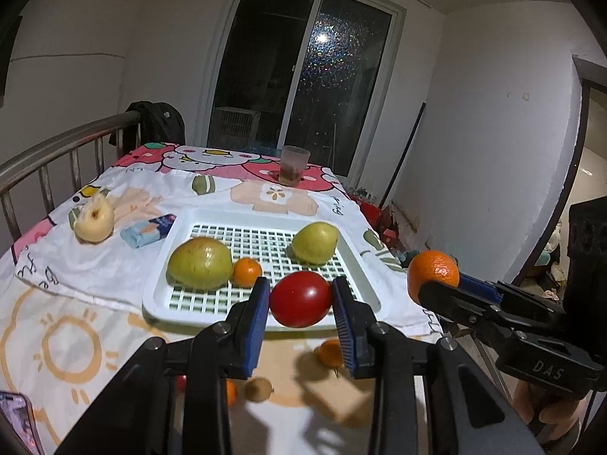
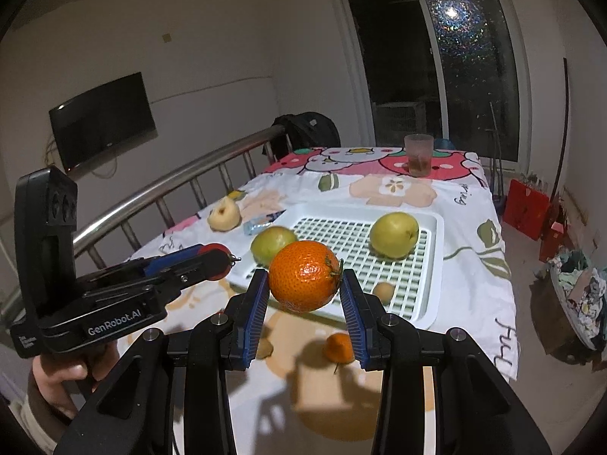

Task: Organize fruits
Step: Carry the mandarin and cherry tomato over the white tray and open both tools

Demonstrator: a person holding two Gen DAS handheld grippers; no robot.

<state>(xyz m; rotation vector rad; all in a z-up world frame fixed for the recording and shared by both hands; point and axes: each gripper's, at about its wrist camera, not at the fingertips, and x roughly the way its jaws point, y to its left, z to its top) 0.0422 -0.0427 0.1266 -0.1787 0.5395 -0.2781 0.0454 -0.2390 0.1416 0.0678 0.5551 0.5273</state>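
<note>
Tomato [image 1: 299, 298] clamped between the blue pads of the left gripper [image 1: 300, 303], held above the near edge of the white tray [image 1: 212, 215]; orange [image 2: 304, 281] pinched the same way in the right gripper [image 2: 305, 295], also aloft near that edge, toward the tray's right side. Already in the tray: a large pear [image 1: 200, 267] at the near left with a small tangerine [image 1: 247, 272] touching it, and a second pear [image 1: 315, 242] toward the far right. Still loose on the cloth [image 1: 76, 303] in front of the tray: another tangerine [image 2: 339, 348], two small brown fruits [image 1: 258, 389], and a few bits half hidden under the left gripper. Judged step: carrying both fruits over the rim for placing. To do it well: clear the raised rim with room to spare, keep both grippers apart so neither bumps the other. Aim the tomato at the open grid between the small tangerine and the far pear, the orange at the bare near-right corner. Lower until the fruit rests on the grid before loosening, never from height, since round fruit rolls and tomato skin bruises. Hold the squeeze light and steady on the tomato. Withdraw straight up and back to avoid nudging the pears. Cup [image 1: 294, 165] at the far edge, peeled fruit [image 1: 94, 220] and packet [image 1: 148, 230] left of the tray: no concern for this move.
</note>
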